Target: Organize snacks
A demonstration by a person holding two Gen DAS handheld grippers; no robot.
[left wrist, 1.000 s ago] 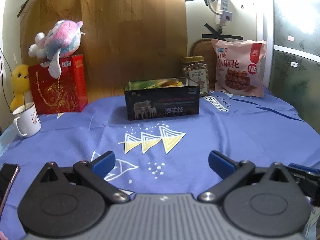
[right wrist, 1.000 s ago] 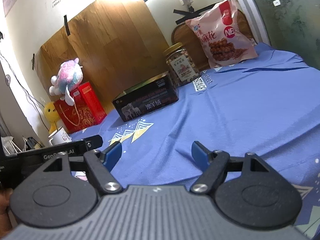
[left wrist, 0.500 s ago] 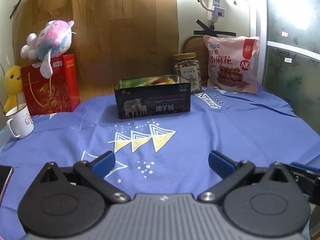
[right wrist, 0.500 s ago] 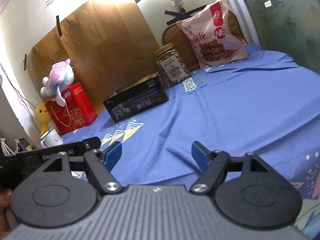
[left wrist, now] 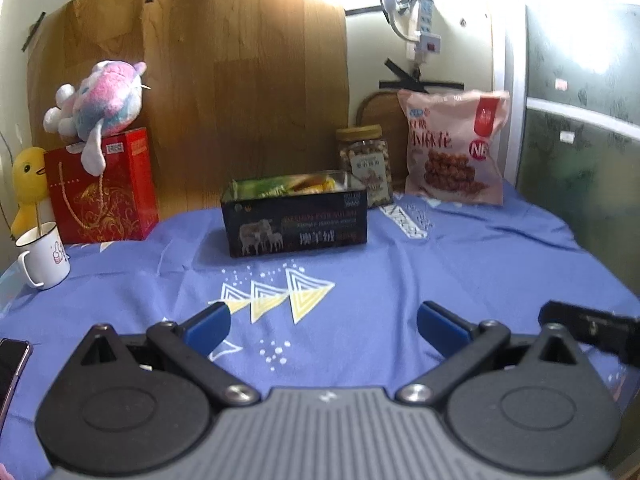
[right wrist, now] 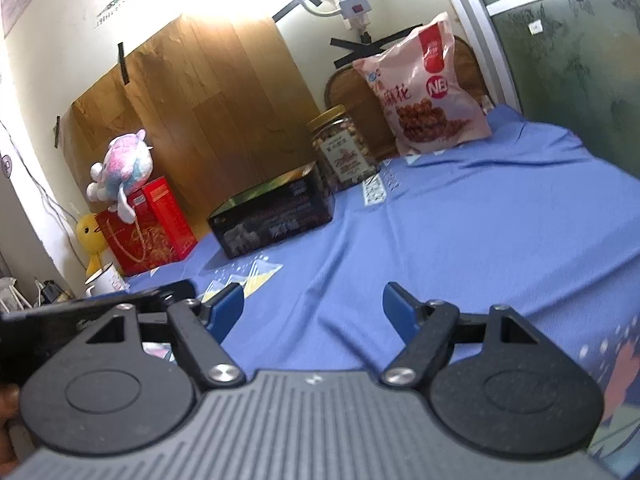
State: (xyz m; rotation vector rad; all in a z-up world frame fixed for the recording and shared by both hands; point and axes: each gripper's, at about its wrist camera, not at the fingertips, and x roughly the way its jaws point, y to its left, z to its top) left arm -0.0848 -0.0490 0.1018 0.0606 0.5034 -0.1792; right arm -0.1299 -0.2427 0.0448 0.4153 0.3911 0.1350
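Versus a second ago the left wrist view has backed off slightly, so the black snack tin [left wrist: 295, 220] sits smaller at frame center; the right view has swung, putting the tin [right wrist: 272, 216] left of center. Left to right along the back: yellow duck [left wrist: 28, 184], white mug [left wrist: 42, 256], red gift bag [left wrist: 102, 188] with a plush toy [left wrist: 100, 100] on top, tin with packets inside, nut jar [left wrist: 365, 164] just beside it, pink snack bag [left wrist: 456, 148] leaning at right. The left gripper [left wrist: 323, 318] hovers low over the blue cloth [left wrist: 440, 256], fingers spread, nothing held. The right gripper [right wrist: 313, 304] is likewise spread wide and empty, tilted.
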